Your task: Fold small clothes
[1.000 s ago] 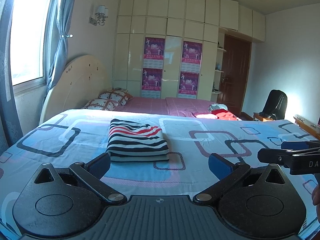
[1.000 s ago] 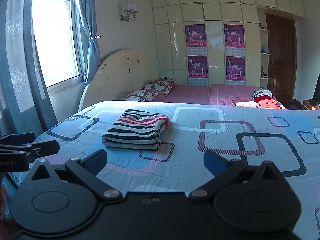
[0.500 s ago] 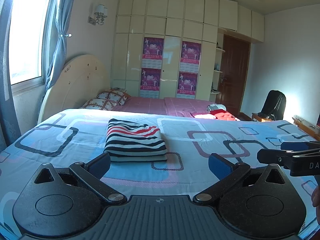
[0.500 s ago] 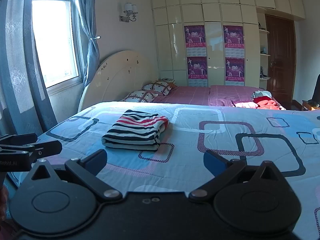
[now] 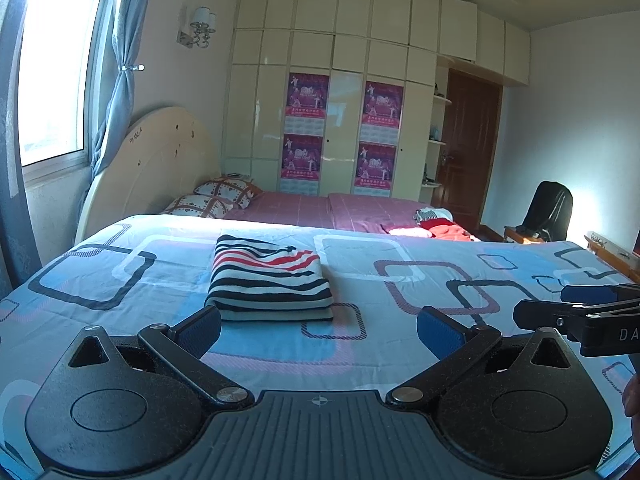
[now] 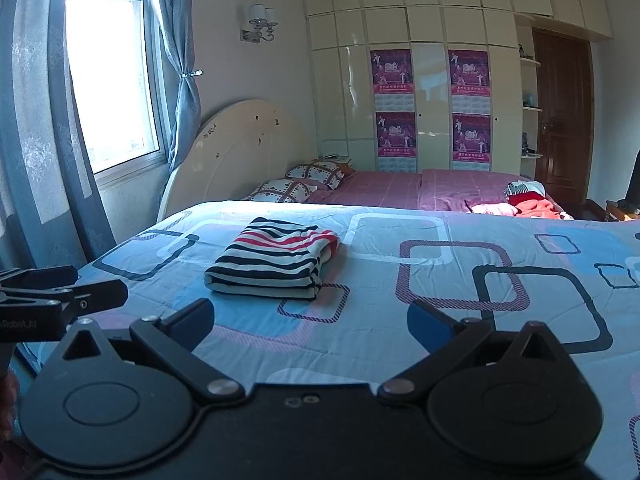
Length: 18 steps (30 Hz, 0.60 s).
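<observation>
A folded striped top [image 5: 270,278], banded in black, white and red, lies on a bed [image 5: 400,320] covered in a blue sheet printed with rounded squares. The left tongs [image 5: 318,326] hang low over the near edge of the bed, spread wide and holding nothing, just short of the top. The right tongs [image 6: 310,318] are likewise spread wide and empty, with the top ahead and slightly left.

Only the left view shows a dark chair [image 5: 548,212] by the far wall, and the right tongs entering at its right edge. Only the right view shows the full window [image 6: 110,80], with the left tongs at its left edge.

Since a second ago, the top and both tongs sit almost unchanged.

A heap of red and white clothes [image 5: 434,224] lies on the pink bed [image 5: 328,210] behind.
</observation>
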Motion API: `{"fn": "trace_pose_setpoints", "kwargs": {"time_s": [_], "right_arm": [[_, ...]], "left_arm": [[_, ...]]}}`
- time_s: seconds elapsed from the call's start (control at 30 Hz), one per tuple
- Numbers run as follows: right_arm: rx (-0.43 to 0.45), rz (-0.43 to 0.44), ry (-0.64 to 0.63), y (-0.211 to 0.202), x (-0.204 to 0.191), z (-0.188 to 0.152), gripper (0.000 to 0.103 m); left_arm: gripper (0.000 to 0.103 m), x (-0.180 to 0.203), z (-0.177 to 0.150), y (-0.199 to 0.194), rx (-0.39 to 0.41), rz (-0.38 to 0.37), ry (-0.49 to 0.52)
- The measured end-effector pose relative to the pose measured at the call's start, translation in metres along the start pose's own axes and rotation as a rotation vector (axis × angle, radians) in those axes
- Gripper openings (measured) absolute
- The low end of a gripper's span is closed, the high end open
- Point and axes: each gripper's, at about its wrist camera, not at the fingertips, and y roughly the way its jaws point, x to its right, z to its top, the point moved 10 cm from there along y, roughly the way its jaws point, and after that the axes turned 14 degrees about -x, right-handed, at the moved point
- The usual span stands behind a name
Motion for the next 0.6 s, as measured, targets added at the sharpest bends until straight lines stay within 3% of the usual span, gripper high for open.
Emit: {"fn": "trace_pose_setpoints", "kwargs": {"time_s": [0.6], "right_arm": [[0.009,0.001,-0.004,-0.0003,-0.0008,0.0013,0.102]], "left_arm": [[0.103,-0.0001,0.0007,-0.0008,0.002,-0.006,0.002]]}}
